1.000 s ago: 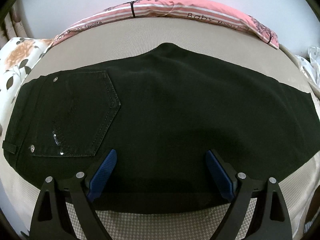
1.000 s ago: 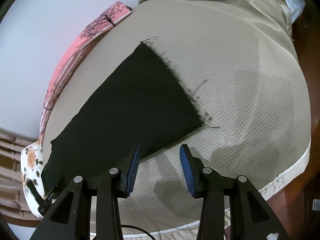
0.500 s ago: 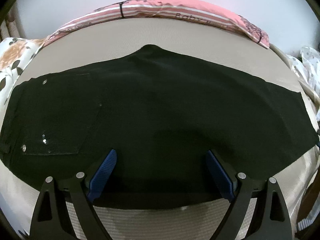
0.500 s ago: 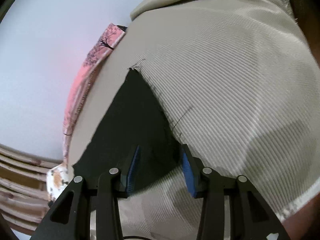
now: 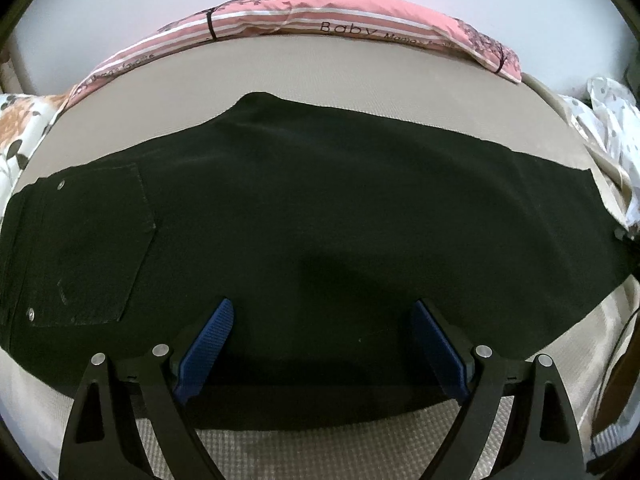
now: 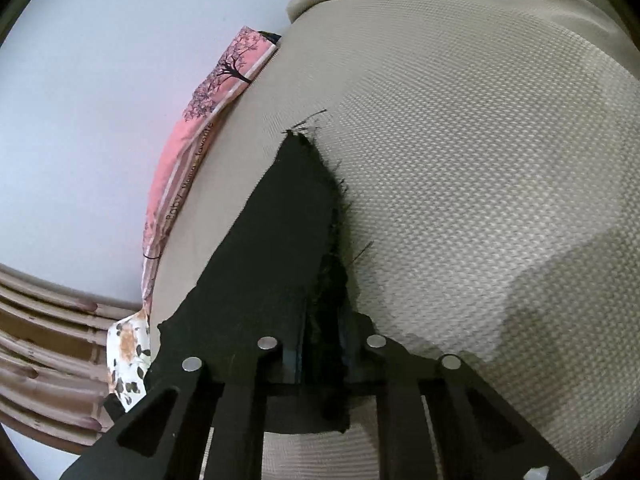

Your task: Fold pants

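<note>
Black pants [image 5: 320,220] lie flat across the beige bed mat [image 5: 320,64], back pocket [image 5: 92,248] at the left, leg ends at the right. My left gripper [image 5: 322,308] hovers open over the near edge of the pants, with nothing between its blue pads. In the right wrist view the frayed leg hem of the pants [image 6: 272,260] runs down into my right gripper [image 6: 322,336]. Its jaws are closing and stand narrow, with the near corner of the hem pinched between the pads.
A pink striped cushion [image 5: 320,12] lines the far side of the mat along the white wall. A floral pillow [image 5: 16,132] sits at the left and a white dotted cloth [image 5: 608,120] at the right. Bare mat [image 6: 480,160] stretches right of the hem.
My right gripper dropped toward the leg hem, moved over its near corner and closed on it. My left gripper drifted slightly over the pants and stayed open.
</note>
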